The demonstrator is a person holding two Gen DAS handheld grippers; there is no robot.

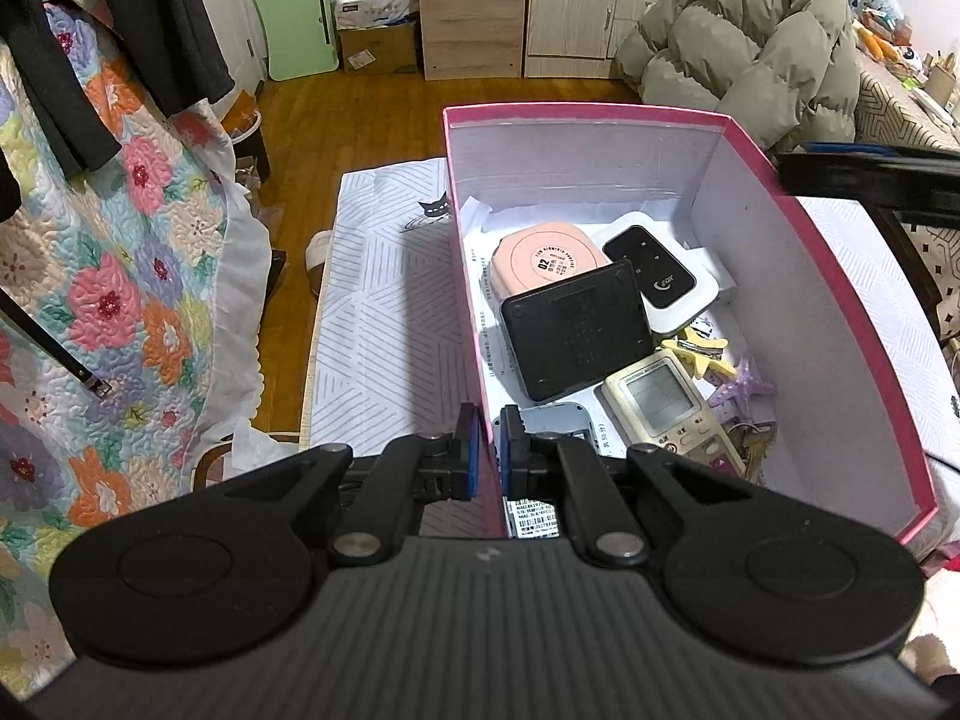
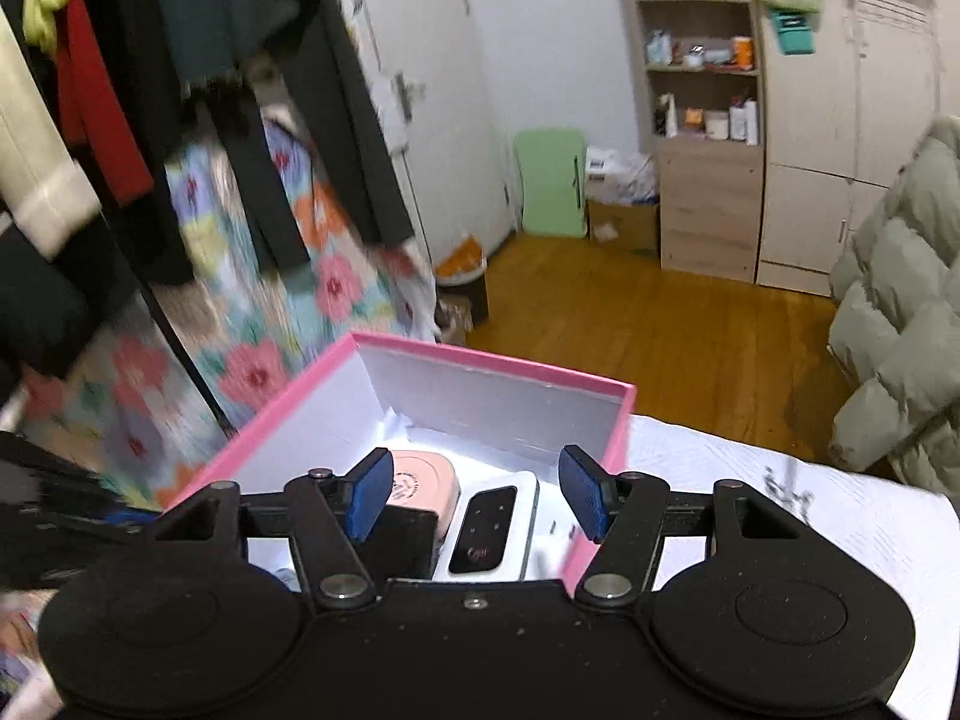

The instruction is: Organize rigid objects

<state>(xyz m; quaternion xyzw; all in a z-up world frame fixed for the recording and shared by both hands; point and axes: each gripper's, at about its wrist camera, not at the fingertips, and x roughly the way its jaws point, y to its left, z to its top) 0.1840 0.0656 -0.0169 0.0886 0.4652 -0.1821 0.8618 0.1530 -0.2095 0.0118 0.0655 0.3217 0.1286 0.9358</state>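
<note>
A pink box [image 1: 600,111] with white inner walls stands on the table. In it lie a round pink case [image 1: 540,258], a black flat box [image 1: 576,330], a white device with a black face [image 1: 660,270], a remote with a screen [image 1: 660,402], a yellow star clip [image 1: 708,354] and a purple star [image 1: 744,387]. My left gripper [image 1: 487,438] is shut on the box's near left wall. My right gripper [image 2: 477,495] hovers open over the box [image 2: 492,360], above the pink case [image 2: 420,480] and the white device [image 2: 489,525], with nothing between its pads.
The table carries a white patterned cloth [image 1: 384,312]. A floral quilt [image 1: 120,276] and dark hanging clothes crowd the left. A green puffer coat [image 1: 738,42] lies behind the box. Beyond are wooden floor [image 2: 660,324], a cabinet [image 1: 474,12] and a green board [image 1: 297,24].
</note>
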